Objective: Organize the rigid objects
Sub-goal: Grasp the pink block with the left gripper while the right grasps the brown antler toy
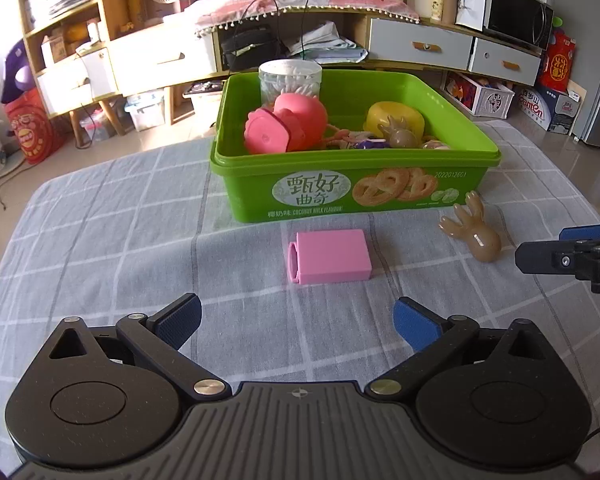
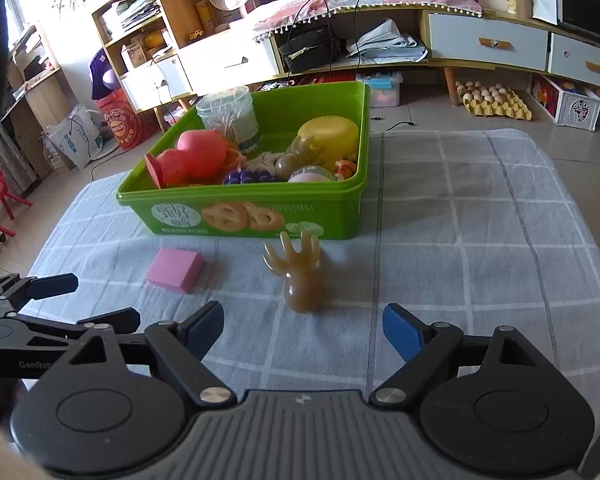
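Note:
A pink box (image 1: 329,256) lies on the checked cloth just ahead of my open, empty left gripper (image 1: 298,324); it also shows in the right wrist view (image 2: 175,269). A brown hand-shaped toy (image 2: 299,276) lies just ahead of my open, empty right gripper (image 2: 303,330), in front of the green bin (image 2: 340,216). In the left wrist view the toy (image 1: 473,229) lies at the bin's (image 1: 236,184) right front corner. The bin holds a pink toy (image 1: 286,122), a yellow bowl (image 1: 396,117), a clear jar (image 1: 290,77) and another brown toy (image 1: 398,133).
The right gripper's fingers (image 1: 540,254) enter the left wrist view from the right; the left gripper (image 2: 56,300) shows at the left of the right wrist view. The grey checked tablecloth (image 1: 100,240) covers the table. Cabinets (image 1: 420,44) and shelves (image 1: 60,20) stand beyond.

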A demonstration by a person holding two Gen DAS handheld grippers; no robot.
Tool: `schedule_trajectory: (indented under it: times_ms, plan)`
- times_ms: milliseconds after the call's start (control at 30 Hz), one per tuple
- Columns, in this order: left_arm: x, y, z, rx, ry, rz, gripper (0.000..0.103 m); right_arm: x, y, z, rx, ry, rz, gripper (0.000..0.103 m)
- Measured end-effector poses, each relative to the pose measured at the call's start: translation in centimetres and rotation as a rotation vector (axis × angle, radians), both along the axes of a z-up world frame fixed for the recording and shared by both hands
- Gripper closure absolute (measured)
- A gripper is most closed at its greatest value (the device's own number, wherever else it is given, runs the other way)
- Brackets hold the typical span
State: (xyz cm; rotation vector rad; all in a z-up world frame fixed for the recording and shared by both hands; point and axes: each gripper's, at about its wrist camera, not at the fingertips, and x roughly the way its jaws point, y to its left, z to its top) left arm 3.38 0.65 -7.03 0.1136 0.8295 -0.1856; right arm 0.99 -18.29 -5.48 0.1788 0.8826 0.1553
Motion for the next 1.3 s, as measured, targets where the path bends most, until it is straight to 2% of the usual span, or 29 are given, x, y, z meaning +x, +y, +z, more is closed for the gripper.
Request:
schedule_trajectory:
  times_ms: [167,200,267,300,367,533,733,933,1100,1200,1300]
  plan:
    - [0.0,0.2,-2.3,-0.022,0.000,-0.004,0.005,0.6,1.2,-3.6,-0.085,0.052,0.057,0.035]
    - [0.1,0.2,-2.6,-0.025,0.000,-0.009,0.005,0.3,1.5,-3.9,-0.119,0.014,0.073,0.034]
    - [0.1,0.0,-3.3,-0.029,0.000,-0.018,0.005,0.3,2.0,-4.4,-0.158,-0.006,0.105,0.028]
    - [-0.2,-0.2,-3.4,-0.018,-0.027,-0.026,0.005,0.2,2.2,-4.6,-0.172,-0.022,0.113,0.027]
    - [-0.3,-0.5,-3.7,-0.012,-0.060,-0.060,0.004,0.2,2.2,-5.0,-0.181,-0.045,0.123,0.020]
    - [0.2,-0.9,-4.0,-0.026,-0.098,-0.104,0.004,0.2,1.8,-5.4,-0.176,-0.107,0.135,0.020]
    - [1.2,-1.5,-4.2,-0.036,-0.130,-0.102,0.006,1.5,1.3,-5.5,-0.174,-0.142,0.102,0.020]
    - [1.5,-1.8,-4.0,-0.042,-0.162,-0.096,0.021,2.4,1.4,-5.5,-0.174,-0.155,0.088,0.020]
    - [1.5,-1.6,-3.8,-0.046,-0.172,-0.084,0.033,2.6,1.8,-5.4,-0.175,-0.159,0.084,0.026]
    - [1.6,-1.6,-3.6,-0.057,-0.173,-0.074,0.041,2.6,2.1,-5.3,-0.174,-0.164,0.091,0.033]
    - [1.7,-1.5,-3.5,-0.078,-0.170,-0.060,0.044,2.4,2.3,-5.2,-0.174,-0.172,0.094,0.043]
